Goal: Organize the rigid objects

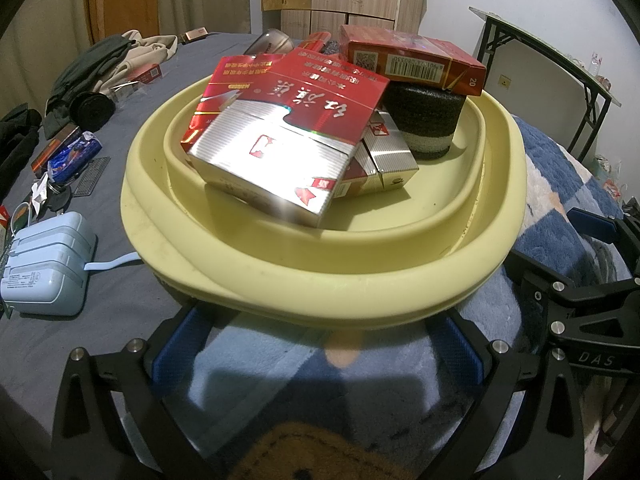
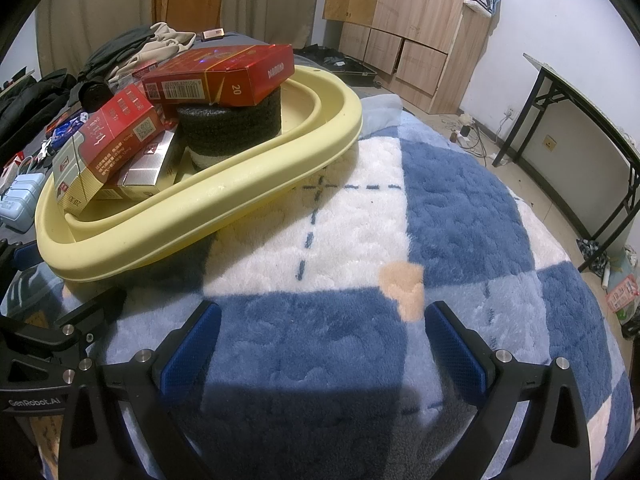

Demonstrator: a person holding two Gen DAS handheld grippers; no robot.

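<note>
Both my left gripper [image 1: 316, 356] and right gripper [image 2: 322, 344] gape wide, empty. The yellow basin [image 1: 360, 288] fills mid-frame; its red carton [image 1: 416, 62] atop the foam roll [image 1: 424, 120] could topple if I nudge it.

The basin [image 1: 320, 288] is pale yellow, and in it lie red-and-silver striped cigarette packs [image 1: 276, 136], a red box [image 2: 224, 76] with a gold band, and a black foam roll [image 1: 424, 120]. Beneath it, the blanket [image 2: 460, 208] is checked in dark blue, light blue and white with dashed blue lines. Each tool has blue pads [image 2: 456, 344] on black fingers.
</note>
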